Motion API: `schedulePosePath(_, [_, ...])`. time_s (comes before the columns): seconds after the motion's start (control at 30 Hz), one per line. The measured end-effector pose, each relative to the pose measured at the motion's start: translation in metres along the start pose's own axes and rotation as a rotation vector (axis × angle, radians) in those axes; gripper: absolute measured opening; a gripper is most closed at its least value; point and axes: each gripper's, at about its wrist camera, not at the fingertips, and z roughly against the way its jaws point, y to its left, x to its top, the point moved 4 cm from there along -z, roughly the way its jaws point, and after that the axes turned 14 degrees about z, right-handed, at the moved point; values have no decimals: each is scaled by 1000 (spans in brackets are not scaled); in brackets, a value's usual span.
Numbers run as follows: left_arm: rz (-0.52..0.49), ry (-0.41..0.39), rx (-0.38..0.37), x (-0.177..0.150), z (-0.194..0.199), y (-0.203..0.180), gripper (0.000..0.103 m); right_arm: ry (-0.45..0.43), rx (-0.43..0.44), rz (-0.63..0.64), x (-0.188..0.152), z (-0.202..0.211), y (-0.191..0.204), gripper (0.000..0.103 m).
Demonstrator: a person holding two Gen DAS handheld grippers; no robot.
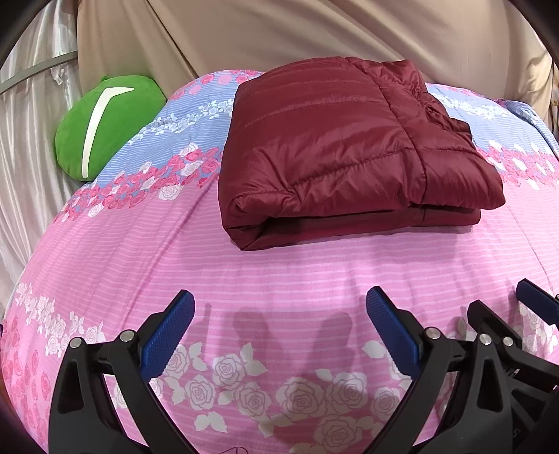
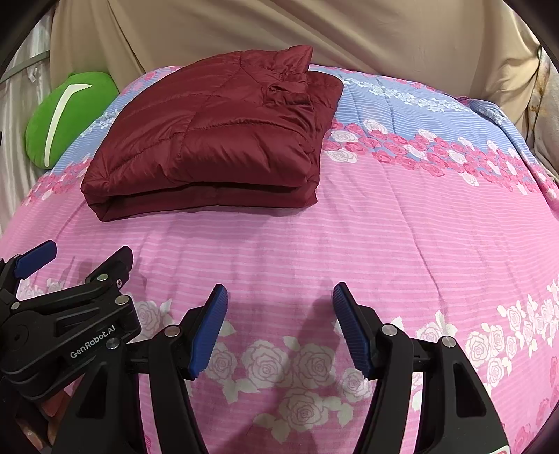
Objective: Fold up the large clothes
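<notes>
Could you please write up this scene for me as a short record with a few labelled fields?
Surface: pink and blue rose-print bedspread
Garment: dark red quilted puffer jacket, folded into a compact rectangle, lying flat
Other item: green plush cushion with a white stripe, at the bed's far left edge
Left gripper: fingers open, empty, short of the jacket
Right gripper: fingers open, empty, short of the jacket
Backdrop: beige draped cloth

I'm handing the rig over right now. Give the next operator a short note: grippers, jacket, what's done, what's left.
Left gripper: open, empty, over the bedspread.
Right gripper: open, empty, beside the left one.
Jacket: dark red, folded into a compact stack on the bedspread, beyond both grippers, touched by neither.
Done: the fold looks finished.
Left: perhaps tidy the collar end; no other clothes in view.
</notes>
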Motion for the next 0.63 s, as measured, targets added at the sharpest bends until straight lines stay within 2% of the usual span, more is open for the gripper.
schedulePosePath(0.4, [-9,-6,5,-1,2,0,95,2,-19,-12,0,2,-1,62])
schedulePosePath(0.63, [-15,-7,0,-1,3,-1,91,4,-32,-15,0,3,1,62])
